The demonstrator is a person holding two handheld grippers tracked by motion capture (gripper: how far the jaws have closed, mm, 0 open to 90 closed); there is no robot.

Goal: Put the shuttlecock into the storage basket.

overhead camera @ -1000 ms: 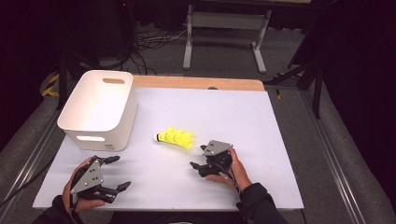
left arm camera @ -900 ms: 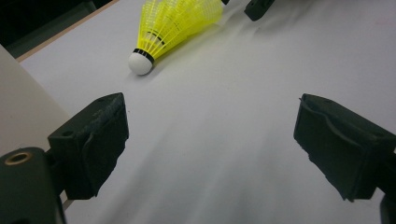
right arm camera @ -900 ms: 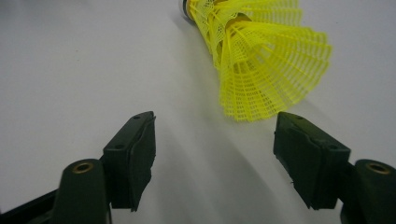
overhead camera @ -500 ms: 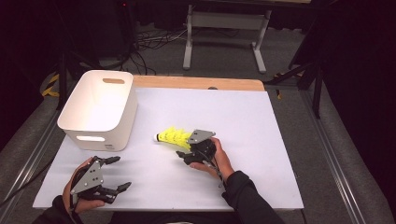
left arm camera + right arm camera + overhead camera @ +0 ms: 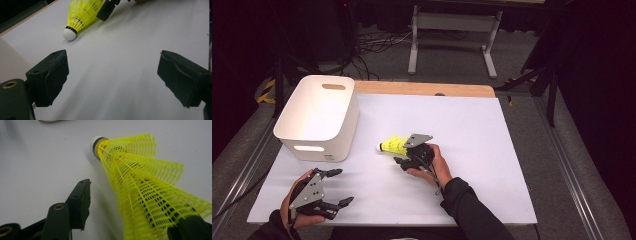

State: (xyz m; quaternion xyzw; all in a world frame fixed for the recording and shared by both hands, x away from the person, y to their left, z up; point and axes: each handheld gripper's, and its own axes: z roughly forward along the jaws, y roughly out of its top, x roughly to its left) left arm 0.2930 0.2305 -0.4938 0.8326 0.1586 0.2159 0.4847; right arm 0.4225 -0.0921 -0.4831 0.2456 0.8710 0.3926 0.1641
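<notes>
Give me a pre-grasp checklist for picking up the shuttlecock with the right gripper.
1. Right gripper open: ok, jaws stand apart.
2. Shuttlecock between the jaws: ok, in the right gripper view the yellow skirt lies between them.
3. Shuttlecock resting on the white table: ok, on its side, cork pointing toward the bin.
4. Left gripper out of the way: ok, open and apart from the shuttlecock.
5. White bin upright: ok.
6. Jaw contact with the skirt: cannot tell.
</notes>
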